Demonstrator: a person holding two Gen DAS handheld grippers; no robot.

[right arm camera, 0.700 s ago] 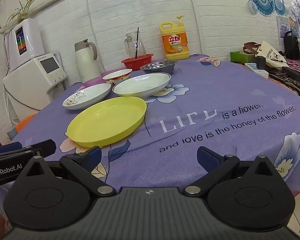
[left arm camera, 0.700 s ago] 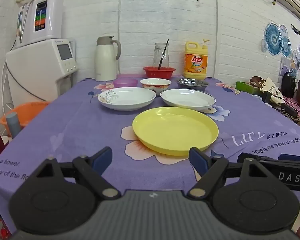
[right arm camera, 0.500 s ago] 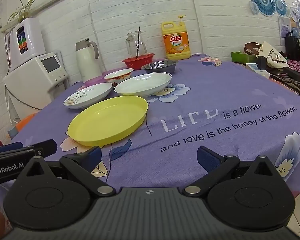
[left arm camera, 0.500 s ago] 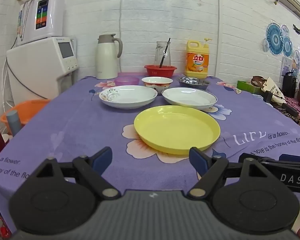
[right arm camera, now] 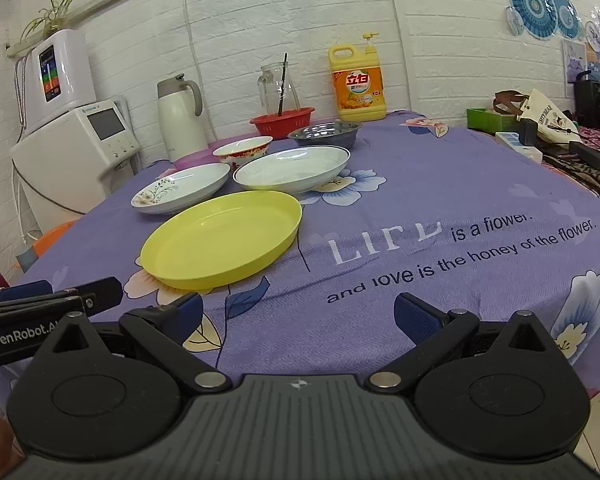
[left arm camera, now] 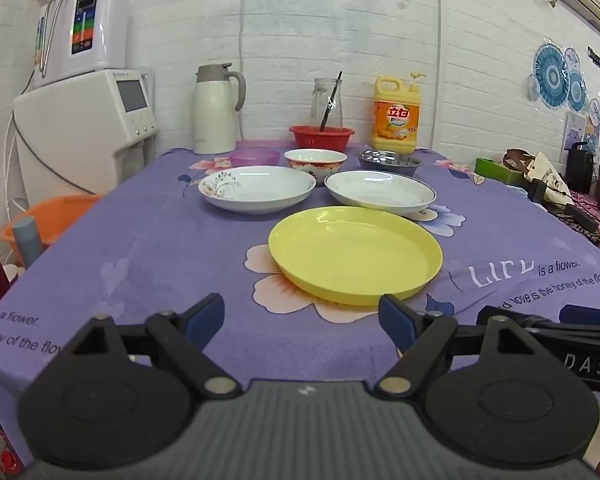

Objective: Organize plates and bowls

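Note:
A yellow plate [left arm camera: 354, 254] [right arm camera: 224, 238] lies nearest on the purple tablecloth. Behind it are a white floral plate [left arm camera: 257, 188] [right arm camera: 182, 192] and a blue-rimmed white plate [left arm camera: 380, 193] [right arm camera: 292, 169]. Further back stand a purple bowl [left arm camera: 255, 157], a red-patterned bowl [left arm camera: 315, 161] [right arm camera: 243, 150] and a steel bowl [left arm camera: 390, 161] [right arm camera: 324, 134]. My left gripper [left arm camera: 302, 320] is open and empty, at the table's near edge short of the yellow plate. My right gripper [right arm camera: 298, 316] is open and empty, to the right of that plate.
At the back stand a white thermos jug [left arm camera: 216, 110], a red basket [left arm camera: 322, 138] with a glass jar, and a yellow detergent bottle [left arm camera: 396, 114]. A water dispenser [left arm camera: 84, 120] and an orange basin [left arm camera: 48, 216] are left of the table. Bags and boxes [right arm camera: 540, 124] lie at the right.
Both grippers have lowered slightly and eased towards the table, so the dishes sit a little lower in each view. Both stay open and nothing on the table has moved.

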